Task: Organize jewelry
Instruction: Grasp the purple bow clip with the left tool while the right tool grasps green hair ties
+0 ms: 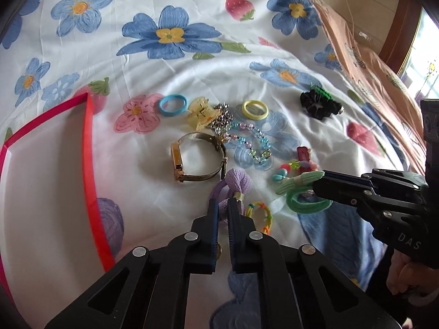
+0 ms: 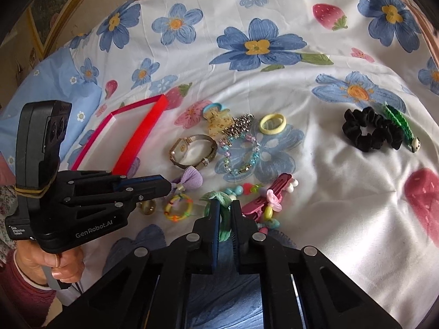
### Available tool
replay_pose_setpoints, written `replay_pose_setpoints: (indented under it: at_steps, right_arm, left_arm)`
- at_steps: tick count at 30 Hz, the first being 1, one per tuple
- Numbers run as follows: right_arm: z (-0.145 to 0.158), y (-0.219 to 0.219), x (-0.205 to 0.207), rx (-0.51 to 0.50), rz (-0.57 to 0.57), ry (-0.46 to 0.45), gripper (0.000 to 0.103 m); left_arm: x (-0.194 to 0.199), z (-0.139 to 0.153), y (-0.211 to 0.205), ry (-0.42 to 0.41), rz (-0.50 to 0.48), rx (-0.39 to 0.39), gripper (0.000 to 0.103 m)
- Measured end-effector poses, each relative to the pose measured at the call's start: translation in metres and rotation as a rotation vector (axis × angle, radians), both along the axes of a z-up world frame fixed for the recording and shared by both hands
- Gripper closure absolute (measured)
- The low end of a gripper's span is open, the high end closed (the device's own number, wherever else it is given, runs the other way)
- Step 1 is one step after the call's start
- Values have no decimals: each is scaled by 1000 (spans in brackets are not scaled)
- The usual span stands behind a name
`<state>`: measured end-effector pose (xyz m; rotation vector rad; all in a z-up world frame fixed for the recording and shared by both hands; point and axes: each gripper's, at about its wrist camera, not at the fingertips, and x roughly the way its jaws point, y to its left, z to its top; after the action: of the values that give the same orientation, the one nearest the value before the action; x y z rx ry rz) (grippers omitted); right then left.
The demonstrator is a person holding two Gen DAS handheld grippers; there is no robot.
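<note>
On a flower-print bed sheet (image 1: 192, 63), the left tool (image 1: 222, 208) is clamped on a purple hair tie (image 1: 233, 189) while the right tool (image 2: 225, 213) grips a green hair tie (image 2: 223, 219). A gold watch (image 1: 197, 159) lies at 11 o'clock from the purple tie, a beaded bracelet (image 1: 252, 142) at 1 o'clock, and a red-rimmed tray (image 1: 89, 164) at 9 o'clock.
</note>
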<state>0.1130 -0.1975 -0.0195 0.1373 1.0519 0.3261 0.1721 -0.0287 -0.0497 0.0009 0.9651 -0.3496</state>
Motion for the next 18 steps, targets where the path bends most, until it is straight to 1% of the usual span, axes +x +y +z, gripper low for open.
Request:
replay_pose_setpoints:
  at_steps: [3, 10, 14, 18]
  right_arm:
    - [9, 3, -1, 12, 3, -22, 96]
    - [26, 19, -1, 49, 28, -54, 96]
    - [31, 36, -2, 69, 60, -59, 96]
    - [35, 55, -1, 85, 97, -64, 96]
  left_arm:
    - [-12, 11, 8, -19, 10, -28, 101]
    - [-47, 39, 39, -72, 73, -71, 101]
    - [-71, 55, 64, -104, 126, -85, 101]
    - [-95, 65, 91, -124, 197, -93, 101]
